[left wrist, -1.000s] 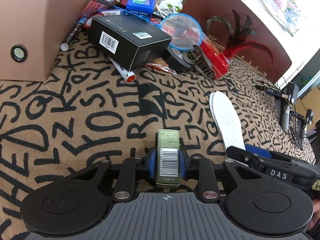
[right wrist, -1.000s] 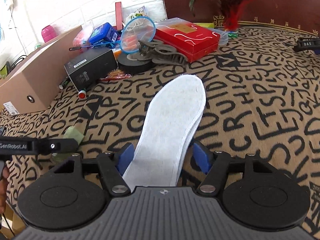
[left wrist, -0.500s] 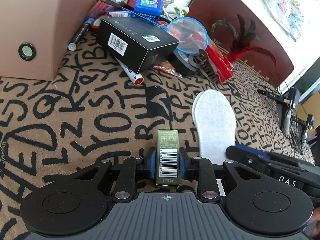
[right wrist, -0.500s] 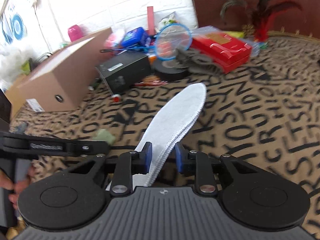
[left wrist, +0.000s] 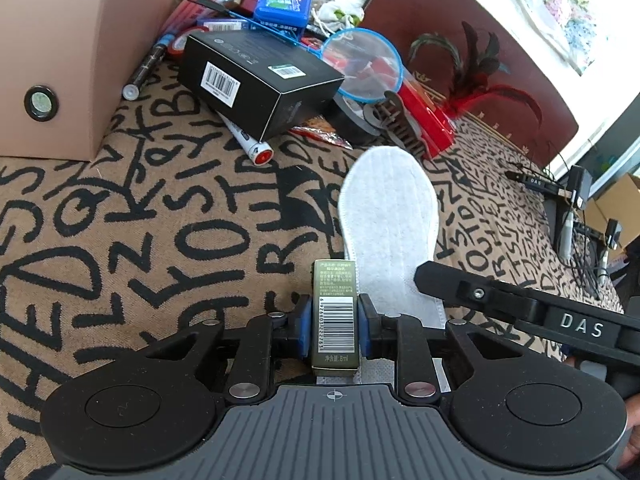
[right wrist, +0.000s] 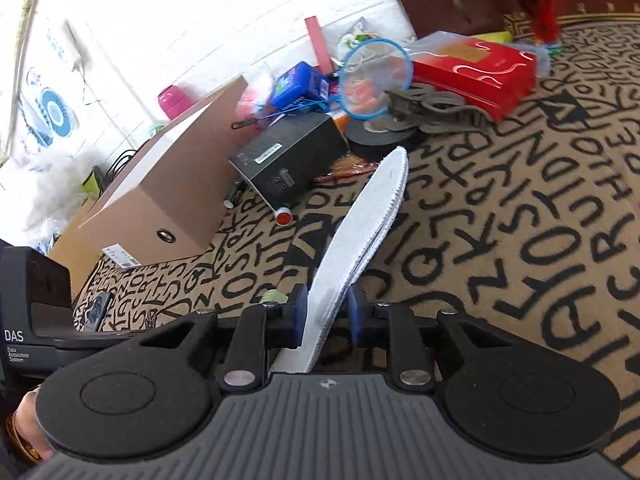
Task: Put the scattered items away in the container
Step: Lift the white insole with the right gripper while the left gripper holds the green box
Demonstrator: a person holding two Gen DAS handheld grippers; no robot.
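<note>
My left gripper (left wrist: 334,330) is shut on a small olive-green box (left wrist: 334,316) with a barcode, held above the lettered cloth. My right gripper (right wrist: 327,316) is shut on white insoles (right wrist: 360,236), lifted and tilted on edge; they also show in the left wrist view (left wrist: 390,220), just right of the green box. The brown cardboard box (left wrist: 60,60) stands at the far left, and shows in the right wrist view (right wrist: 168,192) with its open top facing away.
A black box (left wrist: 256,80), marker pens (left wrist: 250,146), a blue-rimmed net (left wrist: 362,64), a red box (right wrist: 476,68), black tape (right wrist: 376,136) and a blue pack (left wrist: 284,4) are piled at the back. A feather shuttlecock (left wrist: 480,92) lies beyond.
My right gripper has shut on the insoles, lifted them off the cloth and swung them left toward the cardboard box, turning them on edge. The left gripper still holds the green box.
</note>
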